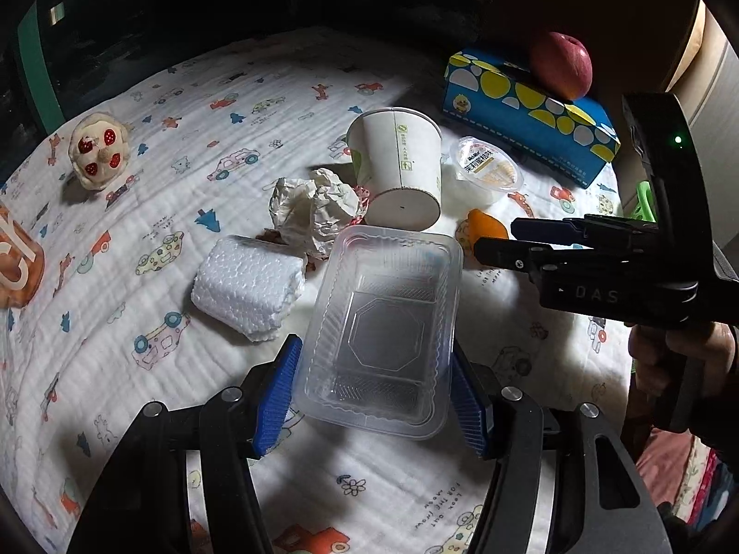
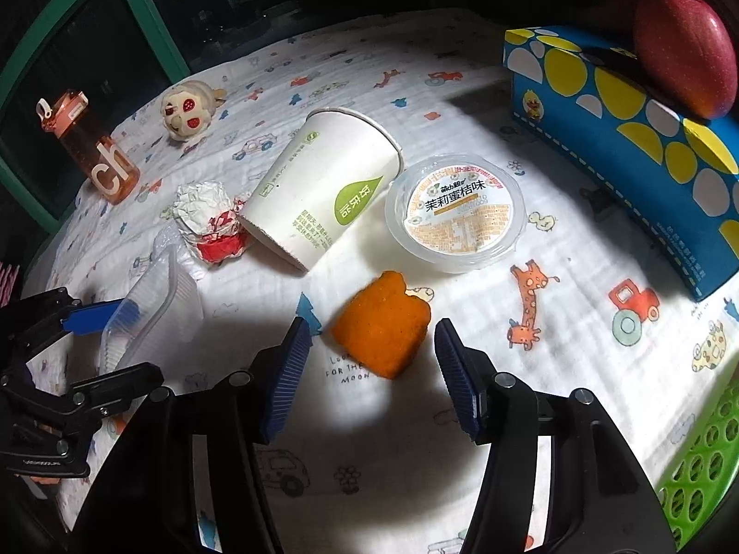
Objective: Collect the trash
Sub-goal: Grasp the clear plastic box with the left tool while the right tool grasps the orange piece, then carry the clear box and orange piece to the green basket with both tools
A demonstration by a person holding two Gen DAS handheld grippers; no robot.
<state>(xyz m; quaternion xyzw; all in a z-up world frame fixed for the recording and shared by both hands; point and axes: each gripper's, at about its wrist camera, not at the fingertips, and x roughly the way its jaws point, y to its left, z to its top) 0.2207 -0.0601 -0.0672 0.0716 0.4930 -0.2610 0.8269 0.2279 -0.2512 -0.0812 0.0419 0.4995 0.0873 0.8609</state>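
Note:
A clear plastic tray (image 1: 383,332) lies on the printed cloth, its near end between the blue pads of my left gripper (image 1: 374,397), whose jaws stand wide beside the tray's sides. My right gripper (image 2: 369,369) is open around a piece of orange peel (image 2: 381,321); it also shows in the left wrist view (image 1: 499,237). A tipped paper cup (image 2: 323,184), crumpled paper (image 1: 314,210), white foam wrap (image 1: 249,286) and a jelly cup (image 2: 455,212) lie nearby.
A blue tissue box (image 2: 646,147) with a red apple (image 2: 683,46) on it stands at the right. A green basket (image 2: 697,475) is at the lower right. An orange bottle (image 2: 92,147) and a plush toy (image 2: 189,108) stand far left.

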